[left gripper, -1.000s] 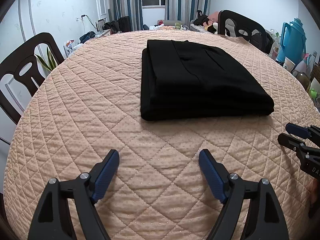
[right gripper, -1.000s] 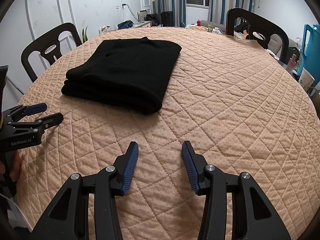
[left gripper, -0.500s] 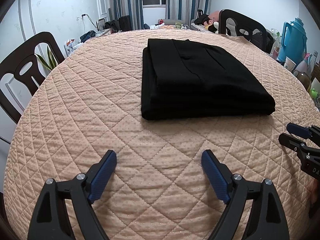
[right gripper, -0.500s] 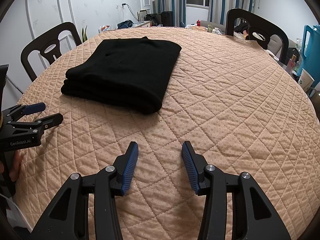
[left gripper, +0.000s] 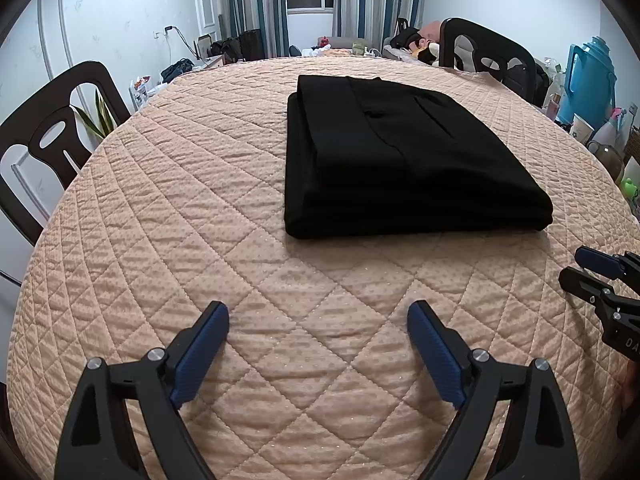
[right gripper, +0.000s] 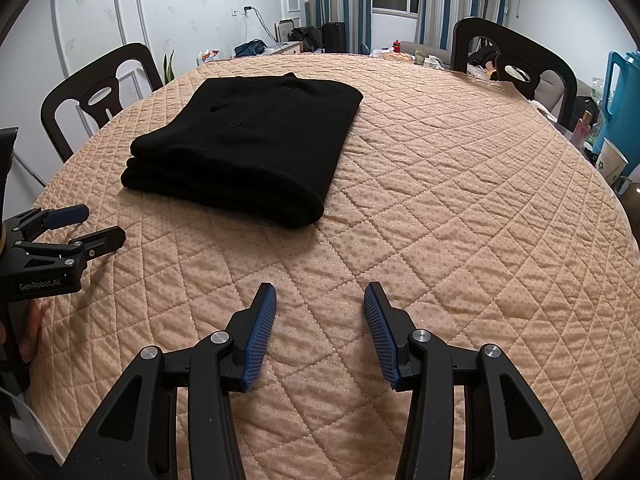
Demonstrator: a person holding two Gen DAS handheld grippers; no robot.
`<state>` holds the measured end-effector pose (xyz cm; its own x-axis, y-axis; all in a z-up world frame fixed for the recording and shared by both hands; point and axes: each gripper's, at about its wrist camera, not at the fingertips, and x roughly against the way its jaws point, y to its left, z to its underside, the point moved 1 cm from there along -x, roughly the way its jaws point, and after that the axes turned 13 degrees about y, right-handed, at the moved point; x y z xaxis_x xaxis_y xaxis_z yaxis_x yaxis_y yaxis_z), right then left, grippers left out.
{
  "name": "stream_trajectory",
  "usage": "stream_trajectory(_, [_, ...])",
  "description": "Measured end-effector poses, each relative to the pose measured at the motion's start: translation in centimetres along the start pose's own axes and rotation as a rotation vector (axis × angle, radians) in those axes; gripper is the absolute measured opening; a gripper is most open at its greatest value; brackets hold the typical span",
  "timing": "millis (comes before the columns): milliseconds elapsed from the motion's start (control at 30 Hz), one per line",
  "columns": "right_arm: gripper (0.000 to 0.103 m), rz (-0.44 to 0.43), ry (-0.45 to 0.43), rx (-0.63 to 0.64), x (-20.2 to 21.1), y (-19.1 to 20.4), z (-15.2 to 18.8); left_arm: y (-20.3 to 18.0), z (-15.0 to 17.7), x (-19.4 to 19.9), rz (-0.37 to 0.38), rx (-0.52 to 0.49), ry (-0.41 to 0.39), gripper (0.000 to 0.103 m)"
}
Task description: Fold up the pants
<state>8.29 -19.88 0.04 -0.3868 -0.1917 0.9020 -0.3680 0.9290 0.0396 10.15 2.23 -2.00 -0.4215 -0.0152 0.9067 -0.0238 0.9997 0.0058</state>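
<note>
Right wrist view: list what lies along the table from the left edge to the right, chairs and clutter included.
Left gripper → near-left chair → folded black pants → bare quilted table cover → far-right chair → paper cup → blue jug.

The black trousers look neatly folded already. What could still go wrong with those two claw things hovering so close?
The folded pants lie in loose stacked layers; a nudge from the left gripper, whose jaws have just been opening, or the right gripper could slide them apart. Open jaws might also snag the quilted cover.
</note>
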Motion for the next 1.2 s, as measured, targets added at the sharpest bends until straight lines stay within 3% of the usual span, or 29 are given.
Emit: stream_trajectory(1200, [0.048,0.012,0.002,0.004,0.16,0.0,-0.03,0.42,-0.47,-0.27,-0.001,0.001,0.021,0.103])
